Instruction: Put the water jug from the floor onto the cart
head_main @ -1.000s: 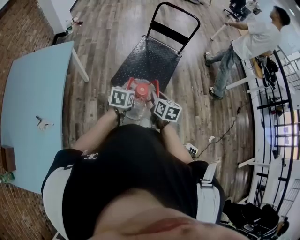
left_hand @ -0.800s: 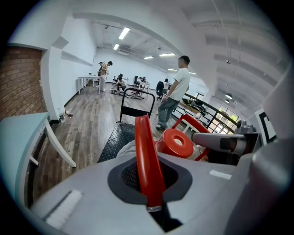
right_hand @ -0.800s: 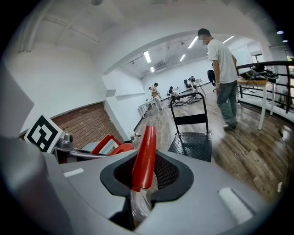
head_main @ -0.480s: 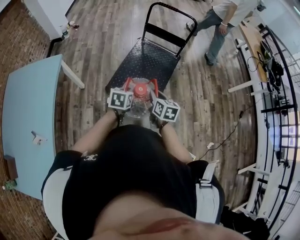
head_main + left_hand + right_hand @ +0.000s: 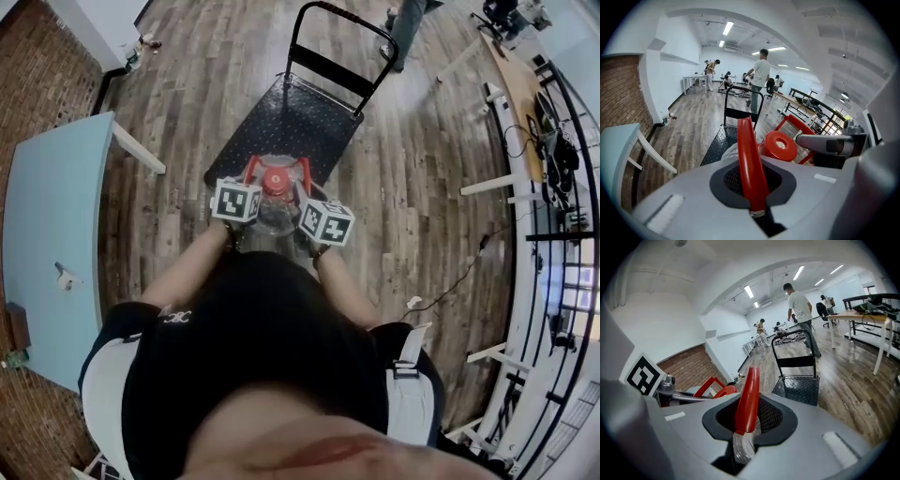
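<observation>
The clear water jug (image 5: 275, 208) with a red cap (image 5: 277, 180) and red handles hangs between my two grippers, at the near end of the black cart (image 5: 298, 117). My left gripper (image 5: 249, 184) is shut on the jug's left red handle (image 5: 749, 161), which runs up between its jaws. My right gripper (image 5: 306, 192) is shut on the right red handle (image 5: 747, 399). The left gripper view shows the cap (image 5: 781, 146) beside the handle. The cart's deck (image 5: 797, 387) and its upright push bar (image 5: 793, 345) lie straight ahead. I cannot tell whether the jug's base touches the deck.
A light blue table (image 5: 52, 216) stands at the left, a brick wall behind it. White desks (image 5: 511, 173) and a floor cable (image 5: 459, 267) are at the right. A person's legs (image 5: 405, 28) stand beyond the cart; more people are farther back (image 5: 712, 70).
Both grippers have carried the jug forward, and the cart's near end now lies under it. The person at the far right has walked toward the top edge.
</observation>
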The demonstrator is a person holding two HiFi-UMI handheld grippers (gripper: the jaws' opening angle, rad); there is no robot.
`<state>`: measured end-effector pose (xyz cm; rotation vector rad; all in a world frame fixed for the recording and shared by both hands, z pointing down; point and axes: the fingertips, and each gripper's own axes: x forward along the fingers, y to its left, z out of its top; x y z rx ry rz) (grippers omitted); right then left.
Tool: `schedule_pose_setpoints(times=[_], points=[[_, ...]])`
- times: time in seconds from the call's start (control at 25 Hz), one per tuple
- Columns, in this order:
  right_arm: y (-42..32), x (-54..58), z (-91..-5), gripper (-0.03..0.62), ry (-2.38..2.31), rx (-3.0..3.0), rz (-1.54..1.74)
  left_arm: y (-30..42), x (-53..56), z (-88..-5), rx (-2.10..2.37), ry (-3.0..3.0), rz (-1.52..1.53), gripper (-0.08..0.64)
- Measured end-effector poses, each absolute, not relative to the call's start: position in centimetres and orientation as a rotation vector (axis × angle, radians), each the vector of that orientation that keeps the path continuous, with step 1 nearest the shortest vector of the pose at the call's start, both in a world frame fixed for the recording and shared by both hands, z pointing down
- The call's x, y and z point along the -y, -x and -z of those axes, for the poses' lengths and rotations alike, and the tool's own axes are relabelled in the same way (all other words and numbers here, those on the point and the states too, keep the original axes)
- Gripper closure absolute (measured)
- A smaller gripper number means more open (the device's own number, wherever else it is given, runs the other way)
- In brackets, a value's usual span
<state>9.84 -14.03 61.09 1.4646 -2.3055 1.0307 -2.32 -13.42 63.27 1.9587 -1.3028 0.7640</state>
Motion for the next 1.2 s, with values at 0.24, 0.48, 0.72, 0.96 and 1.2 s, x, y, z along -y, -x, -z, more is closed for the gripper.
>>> schedule_pose_setpoints(times=[0.24,0.48,0.72,0.96,1.2], points=[[-10.1,15.5,-61.9,0.508,-1.456,2.289,-1.047,2.0,14.8,-63.9,1.293,-1.941,-0.75,0.558],[-10.3,17.4,-62.9,0.508,-1.478,2.227,-1.052,1.7,17.3,-64.9,1.247,-1.951,-0.747,0.558],[-12.1,19.8,-64.1,0.508,-1.53,2.173,-1.089,0.0,20.5,-66.0,1.163,-1.989,-0.769,0.558],[-12.1,23.6,-63.4,0.508,-1.595,2.144,-1.042,0.2,24.8,-66.2,1.113,-2.013,-0.786,0.558],[-12.3,27.0,-62.8,0.508,-1.675,2.115,-1.037,0.0,28.9,-65.4,1.072,-2.062,-0.785,0.558]])
